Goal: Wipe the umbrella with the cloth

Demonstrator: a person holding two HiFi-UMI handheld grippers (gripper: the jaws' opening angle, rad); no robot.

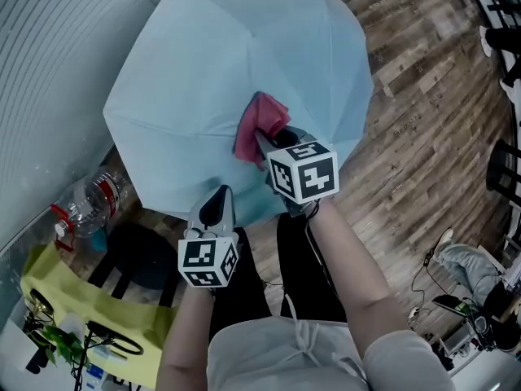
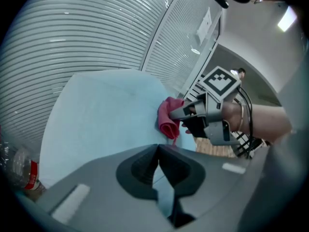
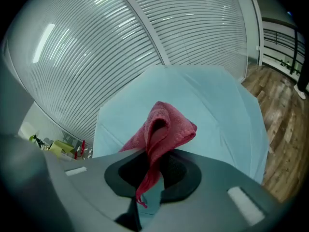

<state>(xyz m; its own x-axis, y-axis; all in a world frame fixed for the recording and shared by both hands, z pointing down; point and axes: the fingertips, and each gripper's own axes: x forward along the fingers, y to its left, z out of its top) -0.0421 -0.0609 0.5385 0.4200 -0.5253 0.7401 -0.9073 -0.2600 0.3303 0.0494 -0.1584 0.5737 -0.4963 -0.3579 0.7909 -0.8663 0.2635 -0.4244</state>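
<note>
An open pale blue umbrella (image 1: pixel 236 72) fills the upper middle of the head view, canopy upward. My right gripper (image 1: pixel 262 148) is shut on a red cloth (image 1: pixel 259 123) that rests on the canopy near its front side. The right gripper view shows the cloth (image 3: pixel 161 129) bunched and sticking out from between the jaws over the umbrella (image 3: pixel 203 105). My left gripper (image 1: pixel 216 208) is at the umbrella's near edge, jaws shut with a thin fold of the canopy edge (image 2: pixel 164 195) between them. The left gripper view also shows the cloth (image 2: pixel 169 117) and the right gripper (image 2: pixel 179 114).
A ribbed curved wall (image 1: pixel 49 80) runs along the left. Below left stand a clear bottle with a red cap (image 1: pixel 85 206), a black stool (image 1: pixel 138 259) and a yellow surface (image 1: pixel 89 308) with small items. Wood floor (image 1: pixel 423 96) lies to the right, with cables and gear (image 1: pixel 464 300) at bottom right.
</note>
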